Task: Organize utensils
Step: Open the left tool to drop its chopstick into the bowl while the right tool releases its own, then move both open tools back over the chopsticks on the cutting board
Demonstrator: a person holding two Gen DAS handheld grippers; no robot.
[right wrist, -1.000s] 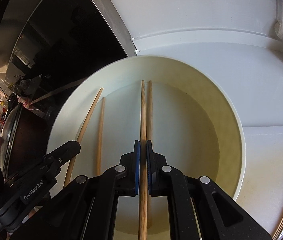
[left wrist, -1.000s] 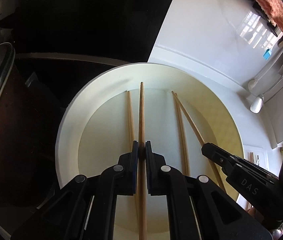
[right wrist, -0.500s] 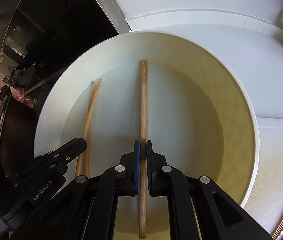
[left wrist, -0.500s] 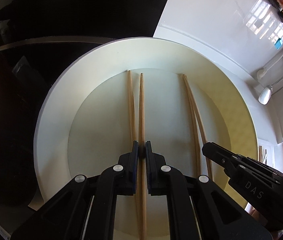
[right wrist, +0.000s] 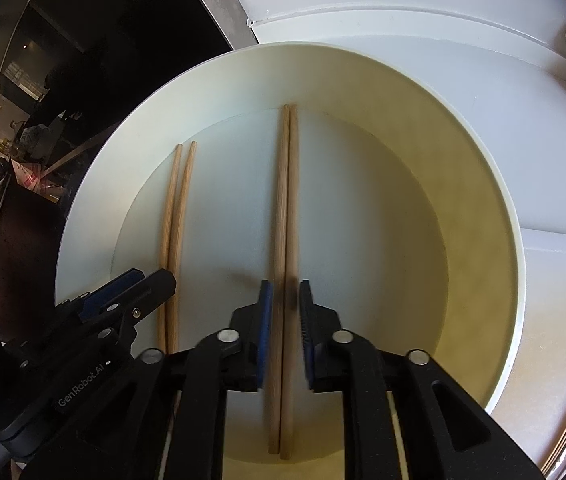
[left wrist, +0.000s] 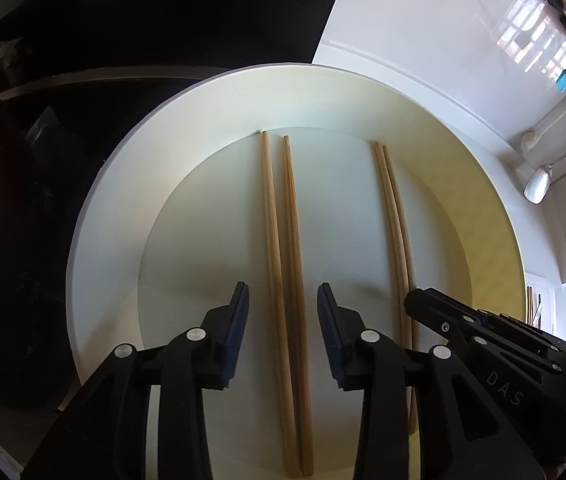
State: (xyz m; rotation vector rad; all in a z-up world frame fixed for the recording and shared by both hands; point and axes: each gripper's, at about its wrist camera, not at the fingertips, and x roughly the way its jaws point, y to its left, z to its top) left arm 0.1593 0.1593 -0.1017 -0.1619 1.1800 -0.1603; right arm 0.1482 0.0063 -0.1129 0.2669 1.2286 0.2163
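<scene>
My left gripper (left wrist: 283, 304) jaws are opening, one chopstick pair (left wrist: 287, 280) lying loose between them. My right gripper (right wrist: 285, 300) jaws are opening too, its own pair (right wrist: 285, 220) between them in the bowl (right wrist: 483, 200).

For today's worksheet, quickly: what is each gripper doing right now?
Left gripper: jaws opening, holding nothing; left chopstick pair lies loose between them.
Right gripper: jaws opening, releasing right chopstick pair.

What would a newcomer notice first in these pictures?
A large cream bowl fills both views, with two pairs of wooden chopsticks lying flat on its bottom. The left gripper and the right gripper each straddle one pair, their jaws opening, touching nothing.
</scene>
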